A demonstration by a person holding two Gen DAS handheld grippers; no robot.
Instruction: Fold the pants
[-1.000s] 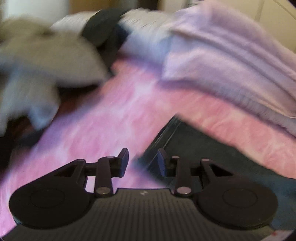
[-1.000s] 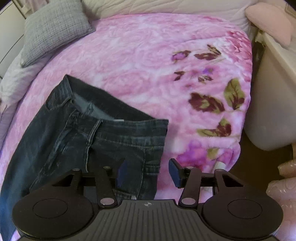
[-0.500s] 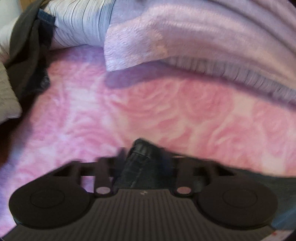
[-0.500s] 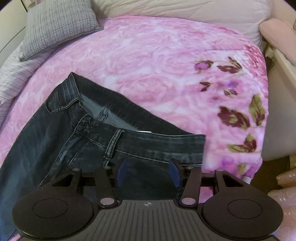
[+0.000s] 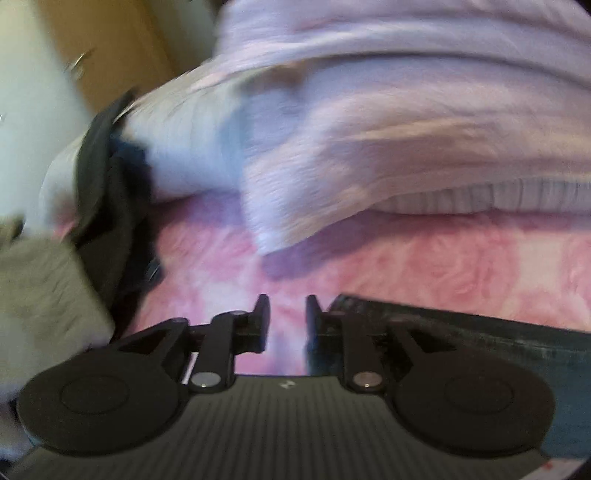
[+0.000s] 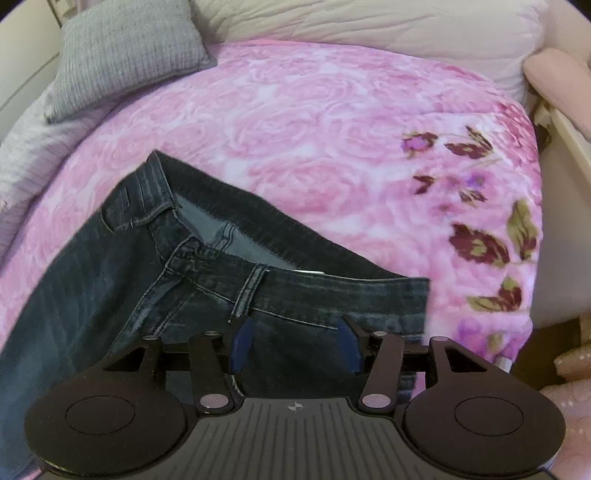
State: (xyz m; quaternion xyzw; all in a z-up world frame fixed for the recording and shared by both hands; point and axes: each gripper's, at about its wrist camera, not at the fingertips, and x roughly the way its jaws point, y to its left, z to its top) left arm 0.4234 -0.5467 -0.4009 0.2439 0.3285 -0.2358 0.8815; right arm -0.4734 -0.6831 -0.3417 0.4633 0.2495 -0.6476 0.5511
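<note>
A pair of dark blue denim jeans (image 6: 155, 280) is lying spread on a pink rose-patterned fleece blanket (image 6: 314, 122) covering a bed, its waistband gaping toward the middle of the bed and its legs trailing off to the lower left of the right wrist view. The right gripper (image 6: 293, 347) is hovering over the waistband's near corner, just below a belt loop, its blue-padded fingers (image 6: 242, 343) standing well apart after just opening a little further; denim is lying beneath the gap, and whether the pads are touching the cloth cannot be told. In the blurred left wrist view, a straight dark edge of the jeans (image 5: 461, 332) is running off to the right, beginning just beside and under the right-hand finger. The left gripper (image 5: 286, 317) is pointing down at the blanket (image 5: 424, 266), its jaws parted by a narrow gap after just opening again, with only pink blanket showing between them. A grey knitted pillow (image 6: 122, 55) is resting at the far left corner of the bed, a cream quilt (image 6: 369, 26) is lying along the far edge, and a folded lilac ribbed blanket (image 5: 388, 147) is bunching beyond the left gripper, beside a dark garment (image 5: 107, 206).
</note>
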